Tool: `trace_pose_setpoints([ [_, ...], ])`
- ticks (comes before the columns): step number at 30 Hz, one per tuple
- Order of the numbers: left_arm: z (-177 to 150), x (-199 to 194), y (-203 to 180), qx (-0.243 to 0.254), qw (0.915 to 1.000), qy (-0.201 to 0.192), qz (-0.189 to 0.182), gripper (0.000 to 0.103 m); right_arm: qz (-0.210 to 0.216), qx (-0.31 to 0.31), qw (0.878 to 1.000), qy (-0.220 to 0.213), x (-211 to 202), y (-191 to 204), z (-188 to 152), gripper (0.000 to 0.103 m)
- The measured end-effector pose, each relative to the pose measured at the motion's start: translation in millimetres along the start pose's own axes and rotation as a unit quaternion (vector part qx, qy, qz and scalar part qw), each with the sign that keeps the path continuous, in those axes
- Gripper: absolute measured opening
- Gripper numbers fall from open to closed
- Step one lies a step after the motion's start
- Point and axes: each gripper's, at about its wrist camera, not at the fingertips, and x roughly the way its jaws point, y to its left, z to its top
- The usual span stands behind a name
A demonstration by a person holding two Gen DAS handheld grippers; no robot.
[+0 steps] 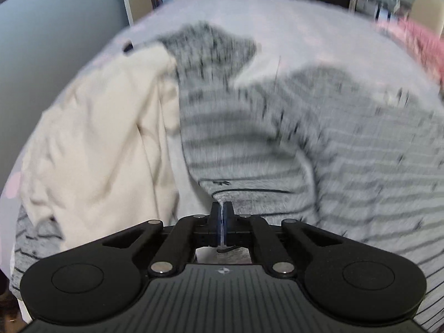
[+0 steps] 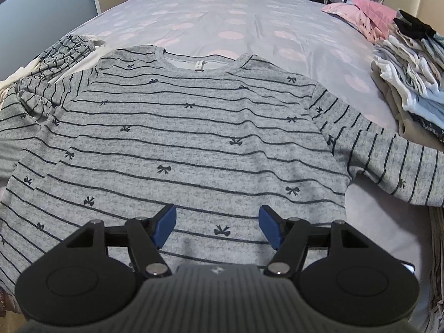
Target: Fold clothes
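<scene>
A grey long-sleeved top (image 2: 194,138) with dark stripes and small bows lies spread face up on the bed, its neck opening toward the far side. My right gripper (image 2: 217,226) hovers open over its lower hem, with only fabric below. In the blurred left wrist view, my left gripper (image 1: 221,208) is shut on a cuff or edge of the grey top (image 1: 249,149), and the cloth rises in a fold from it. The top's left sleeve (image 2: 41,83) lies bunched at the far left in the right wrist view.
A cream garment (image 1: 102,138) lies beside the top on the left. A stack of folded clothes (image 2: 408,75) stands at the bed's right edge, with pink pillows (image 2: 363,14) behind it. The bed sheet (image 2: 222,19) has pink dots. Walls and doors lie beyond.
</scene>
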Motion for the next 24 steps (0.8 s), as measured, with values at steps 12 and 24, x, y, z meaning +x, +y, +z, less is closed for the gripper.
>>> trace_pose_setpoints([
  [12, 138, -60, 54, 0.014, 0.9909, -0.051, 0.124, 0.000, -0.010, 0.032, 0.999, 0.015, 6, -13, -1, 0.069],
  [24, 192, -19, 133, -0.020, 0.9684, -0.030, 0.247, 0.000, -0.029, 0.055, 0.997, 0.035, 19, -29, 4, 0.069],
])
